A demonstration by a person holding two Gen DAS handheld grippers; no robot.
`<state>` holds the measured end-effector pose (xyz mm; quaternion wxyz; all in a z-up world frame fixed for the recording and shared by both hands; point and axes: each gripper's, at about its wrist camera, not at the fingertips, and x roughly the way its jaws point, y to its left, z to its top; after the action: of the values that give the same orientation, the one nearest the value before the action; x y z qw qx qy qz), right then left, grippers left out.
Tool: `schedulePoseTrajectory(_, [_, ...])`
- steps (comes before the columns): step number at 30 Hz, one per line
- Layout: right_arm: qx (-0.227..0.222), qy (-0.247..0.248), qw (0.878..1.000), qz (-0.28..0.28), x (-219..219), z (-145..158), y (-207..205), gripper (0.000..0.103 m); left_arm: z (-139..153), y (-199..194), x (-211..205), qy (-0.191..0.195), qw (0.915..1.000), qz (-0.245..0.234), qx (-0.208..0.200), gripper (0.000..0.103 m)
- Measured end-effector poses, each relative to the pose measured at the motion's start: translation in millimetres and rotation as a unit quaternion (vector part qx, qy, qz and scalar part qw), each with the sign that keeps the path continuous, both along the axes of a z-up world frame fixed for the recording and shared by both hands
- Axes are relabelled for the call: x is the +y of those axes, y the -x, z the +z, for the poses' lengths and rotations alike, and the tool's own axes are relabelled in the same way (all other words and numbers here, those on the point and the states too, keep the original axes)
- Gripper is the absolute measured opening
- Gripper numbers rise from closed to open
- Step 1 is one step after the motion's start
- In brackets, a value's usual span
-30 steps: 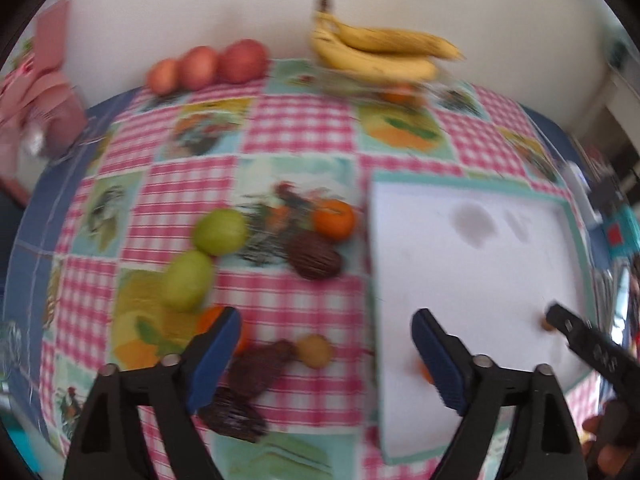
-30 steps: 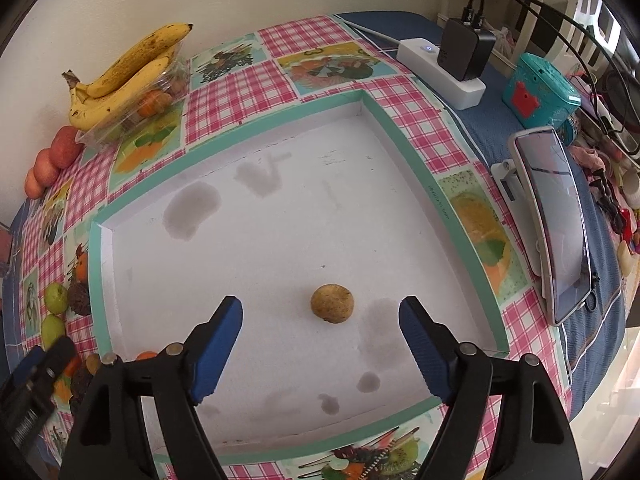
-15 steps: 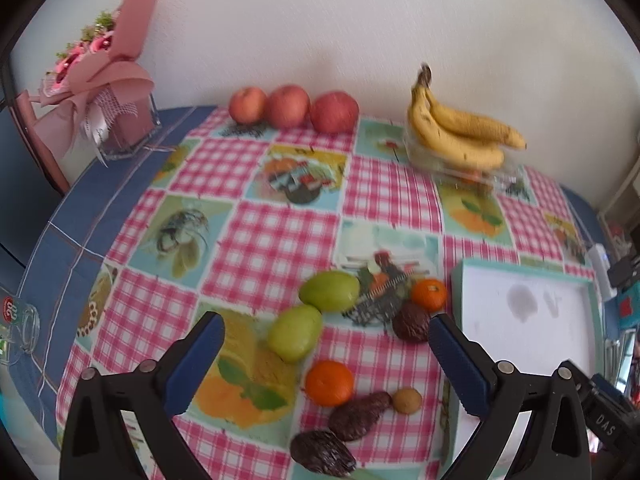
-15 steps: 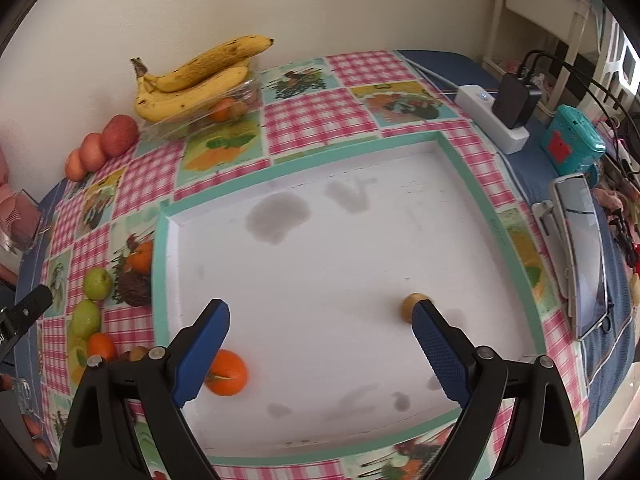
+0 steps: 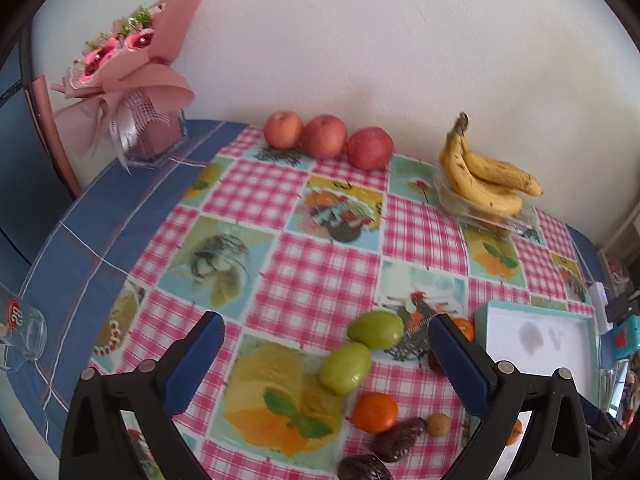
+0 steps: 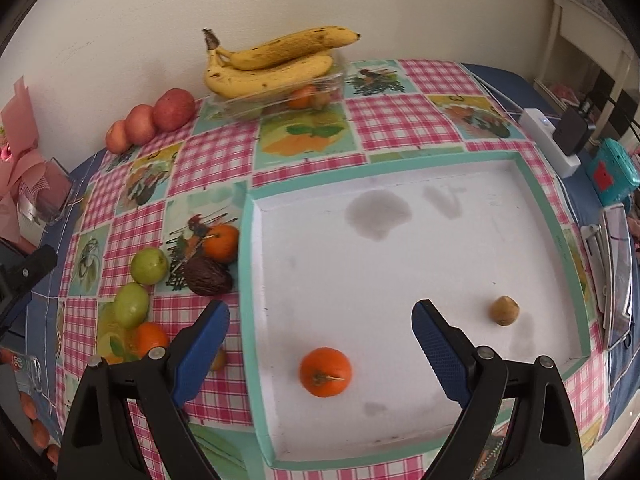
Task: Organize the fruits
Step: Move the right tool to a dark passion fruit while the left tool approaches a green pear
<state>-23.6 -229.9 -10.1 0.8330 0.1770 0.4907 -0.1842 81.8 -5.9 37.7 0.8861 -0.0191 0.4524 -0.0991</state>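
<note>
A white tray with a teal rim (image 6: 540,200) lies on the checked cloth and holds an orange (image 6: 325,371) and a small brown fruit (image 6: 505,311). My right gripper (image 6: 320,354) hangs open above the tray's near side, nothing between its fingers. Left of the tray lie two green fruits (image 5: 375,328) (image 5: 345,367), oranges (image 5: 375,412) (image 6: 220,242), dark avocados (image 6: 207,276) (image 5: 398,444) and a small brown fruit (image 5: 437,424). My left gripper (image 5: 326,364) is open and empty, raised over the cloth near the green fruits. The tray (image 5: 536,316) shows at the right in the left wrist view.
Three red apples (image 5: 325,136) line the wall. Bananas (image 5: 486,178) rest on a clear box (image 6: 280,96) holding small fruit. A pink bouquet (image 5: 128,76) stands back left, a glass (image 5: 20,332) at the left edge. A power strip (image 6: 550,142), teal device (image 6: 612,172) and phone (image 6: 618,276) sit right.
Both grippers have risen and pulled back. The left one swung left away from the tray; an orange now lies in the tray that was not seen a second ago.
</note>
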Motion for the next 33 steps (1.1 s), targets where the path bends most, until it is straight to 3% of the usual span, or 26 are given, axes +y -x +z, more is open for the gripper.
schedulePoseTrajectory(7, [-0.029, -0.018, 0.999, 0.029, 22, 2, -18, 0.093, 5, -11, 19, 0.024, 0.9995, 0.020, -0.006, 0.103])
schedulePoseTrajectory(12, [-0.054, -0.005, 0.997, 0.046, 34, 12, -30, 0.093, 8, -19, 31, 0.037, 0.9988, 0.032, 0.000, 0.102])
schedulePoseTrajectory(14, [-0.059, -0.005, 0.997, 0.051, 37, 14, -35, 0.092, 7, -22, 36, 0.046, 0.9983, 0.036, 0.007, 0.095])
schedulePoseTrajectory(20, [-0.063, -0.023, 0.996, 0.062, 39, 14, -48, 0.081, 2, -30, 37, 0.052, 0.9979, 0.033, 0.019, 0.089])
schedulePoseTrajectory(22, [-0.060, -0.023, 0.996, 0.063, 40, 13, -52, 0.069, -5, -33, 35, 0.054, 0.9975, 0.032, 0.032, 0.089])
schedulePoseTrajectory(25, [-0.049, -0.035, 0.996, 0.071, 39, 9, -61, 0.066, -19, -37, 32, 0.063, 0.9957, 0.032, 0.060, 0.088])
schedulePoseTrajectory(28, [-0.038, -0.051, 0.995, 0.074, 38, 0, -69, 0.063, -34, -39, 28, 0.064, 0.9941, 0.027, 0.083, 0.078])
schedulePoseTrajectory(33, [-0.019, -0.066, 0.995, 0.077, 38, -14, -77, 0.054, -61, -39, 20, 0.062, 0.9903, 0.019, 0.123, 0.074])
